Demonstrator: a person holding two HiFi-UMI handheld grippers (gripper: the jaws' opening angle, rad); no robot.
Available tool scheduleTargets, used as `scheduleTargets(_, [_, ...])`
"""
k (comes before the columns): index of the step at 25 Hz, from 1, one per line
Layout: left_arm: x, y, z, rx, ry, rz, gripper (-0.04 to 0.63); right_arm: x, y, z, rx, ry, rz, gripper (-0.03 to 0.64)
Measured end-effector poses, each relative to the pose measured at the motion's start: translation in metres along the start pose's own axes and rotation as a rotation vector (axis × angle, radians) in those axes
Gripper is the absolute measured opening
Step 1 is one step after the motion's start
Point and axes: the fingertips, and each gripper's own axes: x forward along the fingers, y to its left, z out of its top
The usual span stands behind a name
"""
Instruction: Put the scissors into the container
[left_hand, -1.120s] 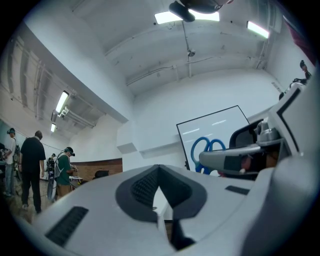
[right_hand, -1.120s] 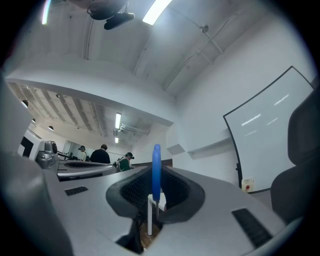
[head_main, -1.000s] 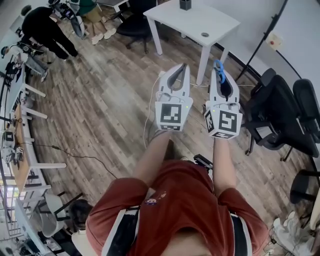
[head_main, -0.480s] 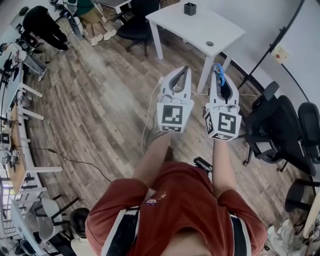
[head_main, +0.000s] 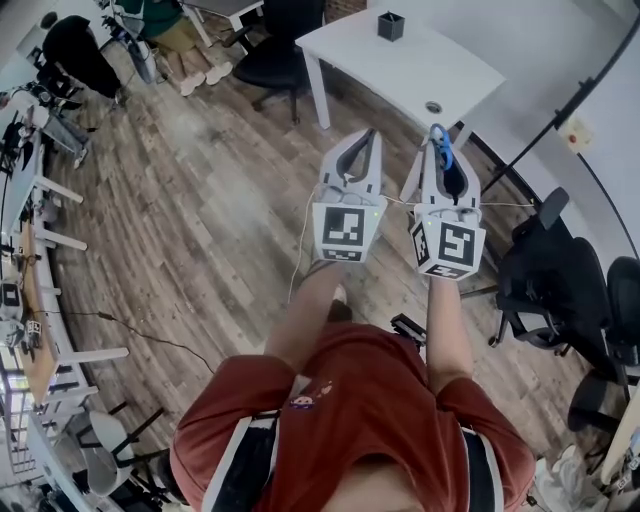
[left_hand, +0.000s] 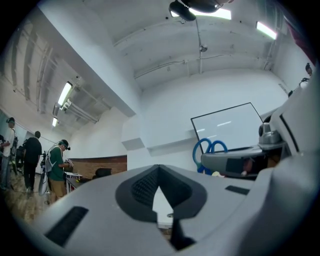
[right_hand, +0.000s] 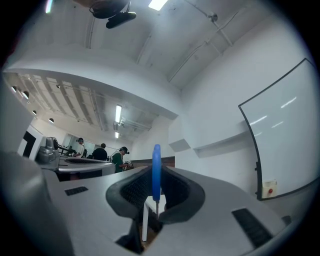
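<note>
In the head view, the scissors (head_main: 444, 152) are clamped in the right gripper (head_main: 438, 140), beside the left gripper (head_main: 366, 140). The container (head_main: 391, 25) is seen at twelve o'clock on a white table (head_main: 440, 65).

In the left gripper view, its jaws are pressed together on nothing.

In the right gripper view, the blue handle is pinched between narrowly parted jaws.

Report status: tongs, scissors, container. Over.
Left tongs shut, empty. Right tongs shut on scissors, blue handle forward. Container on white table ahead, not yet reached.
</note>
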Motion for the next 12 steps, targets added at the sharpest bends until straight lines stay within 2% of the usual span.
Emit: scheduleTargets(12, [0.08,0.1,-0.033,-0.012,0.004,0.002,0.012,0.121,0.017,-0.029,0.002,0.017,-0.025,0.058])
